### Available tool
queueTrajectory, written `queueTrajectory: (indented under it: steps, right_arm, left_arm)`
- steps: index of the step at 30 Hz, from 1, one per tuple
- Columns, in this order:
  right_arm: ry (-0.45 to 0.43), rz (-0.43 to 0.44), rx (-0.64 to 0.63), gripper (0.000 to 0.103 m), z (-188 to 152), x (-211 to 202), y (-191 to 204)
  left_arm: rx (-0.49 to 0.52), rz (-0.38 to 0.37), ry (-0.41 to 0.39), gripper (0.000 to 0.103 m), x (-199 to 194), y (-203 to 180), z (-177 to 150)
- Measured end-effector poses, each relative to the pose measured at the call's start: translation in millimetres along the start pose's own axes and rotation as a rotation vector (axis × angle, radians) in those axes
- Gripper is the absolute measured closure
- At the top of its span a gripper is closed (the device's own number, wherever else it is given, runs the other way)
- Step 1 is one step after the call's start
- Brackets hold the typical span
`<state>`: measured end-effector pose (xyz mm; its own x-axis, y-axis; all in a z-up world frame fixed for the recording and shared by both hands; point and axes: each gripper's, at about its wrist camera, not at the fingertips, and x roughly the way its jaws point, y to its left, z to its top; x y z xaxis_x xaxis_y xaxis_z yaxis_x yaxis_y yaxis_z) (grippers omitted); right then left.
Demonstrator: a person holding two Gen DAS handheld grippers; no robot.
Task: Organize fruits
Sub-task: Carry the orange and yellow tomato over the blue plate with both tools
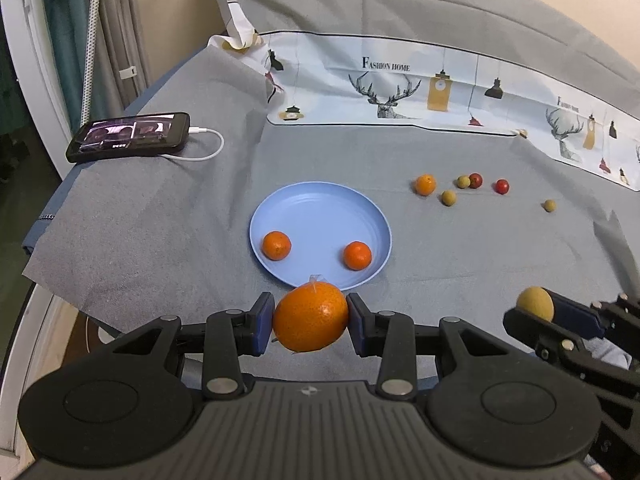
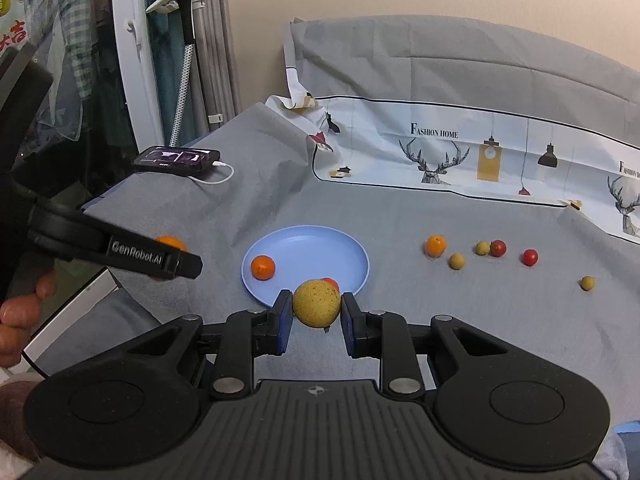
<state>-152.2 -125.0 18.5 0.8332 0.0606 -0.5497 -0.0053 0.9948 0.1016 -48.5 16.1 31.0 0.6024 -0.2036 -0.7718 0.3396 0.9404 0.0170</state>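
On blue plate (image 1: 372, 216), 2 oranges (image 1: 276, 245)

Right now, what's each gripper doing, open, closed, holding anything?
Left gripper: closed on an orange, just short of the blue plate.
Right gripper: closed on a yellow-brown fruit.

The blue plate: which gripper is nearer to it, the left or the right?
Left. The left gripper, shut on an orange, hangs just off the blue plate at its near rim. The right gripper, holding a yellow fruit, is off to the plate's right.
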Motion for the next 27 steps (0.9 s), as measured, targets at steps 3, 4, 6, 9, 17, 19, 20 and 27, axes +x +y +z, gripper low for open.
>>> queueTrajectory:
  steps: [3,4,6,9,17,19,20,27]
  right_arm:
    - [0.007,0.000,0.004,0.076,0,3,-1]
    - [0.009,0.000,0.006,0.076,-1,4,-2]
    - [0.016,0.002,0.007,0.076,-1,7,-2]
    - [0.025,0.004,0.009,0.076,-1,10,-3]
    - [0.050,0.001,0.020,0.076,-1,20,-7]
    - [0.057,-0.006,0.023,0.076,-1,23,-9]
    - [0.062,-0.009,0.024,0.076,0,26,-10]
    - [0.081,-0.008,0.027,0.076,8,50,-15]
  left_arm:
    - [-0.004,0.007,0.020,0.060,5,0,3]
    - [-0.003,0.011,0.024,0.060,6,0,3]
    - [0.000,0.018,0.031,0.060,9,0,4]
    - [0.000,0.024,0.044,0.060,13,0,5]
    - [0.002,0.029,0.067,0.060,25,-1,11]
    - [0.003,0.029,0.072,0.060,28,-2,13]
    - [0.002,0.029,0.076,0.060,30,-1,14]
    - [-0.012,0.015,0.112,0.060,49,3,28]
